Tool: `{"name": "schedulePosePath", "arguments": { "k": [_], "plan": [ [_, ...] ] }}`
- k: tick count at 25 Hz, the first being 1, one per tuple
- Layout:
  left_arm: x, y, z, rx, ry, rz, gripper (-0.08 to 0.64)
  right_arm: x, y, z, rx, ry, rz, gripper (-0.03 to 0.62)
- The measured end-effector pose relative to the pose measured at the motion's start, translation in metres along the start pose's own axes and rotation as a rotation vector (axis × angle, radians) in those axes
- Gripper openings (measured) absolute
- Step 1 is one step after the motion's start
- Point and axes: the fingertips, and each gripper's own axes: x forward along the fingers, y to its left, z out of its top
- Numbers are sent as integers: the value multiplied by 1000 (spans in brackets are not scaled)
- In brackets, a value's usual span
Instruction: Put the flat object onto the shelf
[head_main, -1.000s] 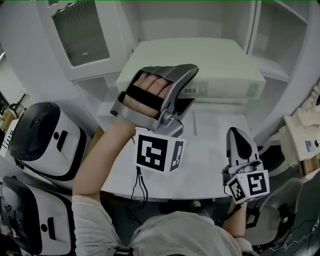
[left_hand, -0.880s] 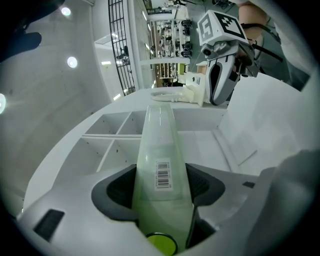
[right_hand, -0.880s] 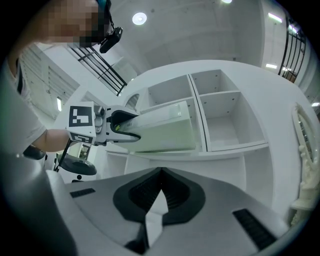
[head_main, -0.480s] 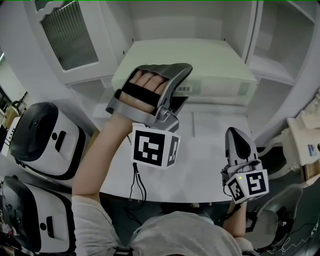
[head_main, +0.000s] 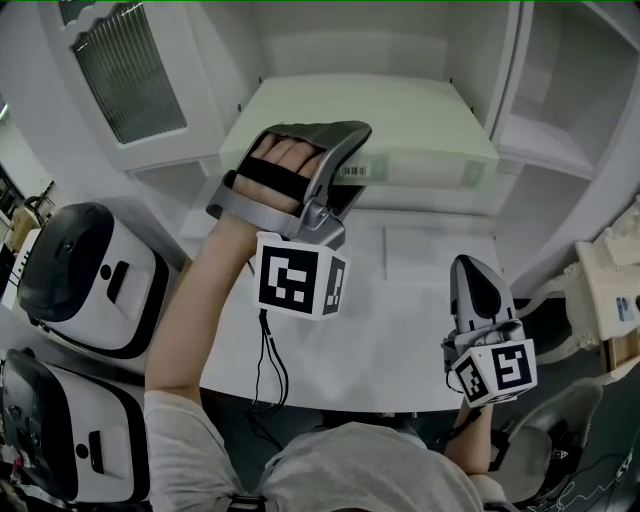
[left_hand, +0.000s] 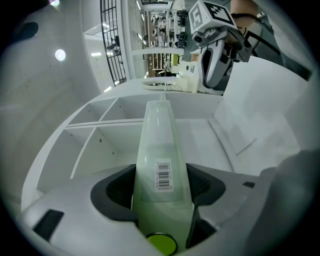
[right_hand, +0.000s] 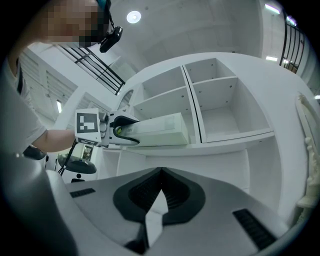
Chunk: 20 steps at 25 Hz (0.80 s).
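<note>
The flat object is a pale green flat box (head_main: 405, 125) with a barcode label, held level at the mouth of the white shelf (head_main: 530, 140). My left gripper (head_main: 348, 178) is shut on the box's near edge, and the left gripper view shows the pads pressed on both faces of the box (left_hand: 159, 150) by the label. The right gripper view shows the box (right_hand: 162, 129) reaching toward the lower left shelf compartment (right_hand: 165, 107), with the left gripper (right_hand: 119, 131) behind it. My right gripper (head_main: 478, 272) is low at the right over the table, shut and empty, its jaws (right_hand: 159, 192) meeting.
Two white-and-black machines (head_main: 85, 275) (head_main: 50, 430) stand at the left. A white door with a grille (head_main: 125, 70) hangs open at the upper left. A cream ornate object (head_main: 610, 285) sits at the right edge. The white table (head_main: 400, 330) lies below the shelf.
My left gripper has carried the box a little forward and left, toward the shelf. The right gripper has stayed where it was.
</note>
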Motion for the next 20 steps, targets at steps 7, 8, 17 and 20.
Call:
{"name": "schedulePosePath", "arguments": {
  "k": [7, 8, 17, 20],
  "plan": [
    [14, -3, -15, -6, 28, -4, 295, 7, -4, -4, -4, 6, 6, 9],
    [17, -3, -17, -8, 34, -6, 295, 8, -6, -4, -3, 7, 8, 9],
    [45, -6, -36, -26, 91, -50, 295, 17, -22, -10, 0, 18, 9, 9],
    [52, -7, -43, -29, 110, -64, 295, 18, -27, -10, 1, 20, 6, 9]
  ]
}}
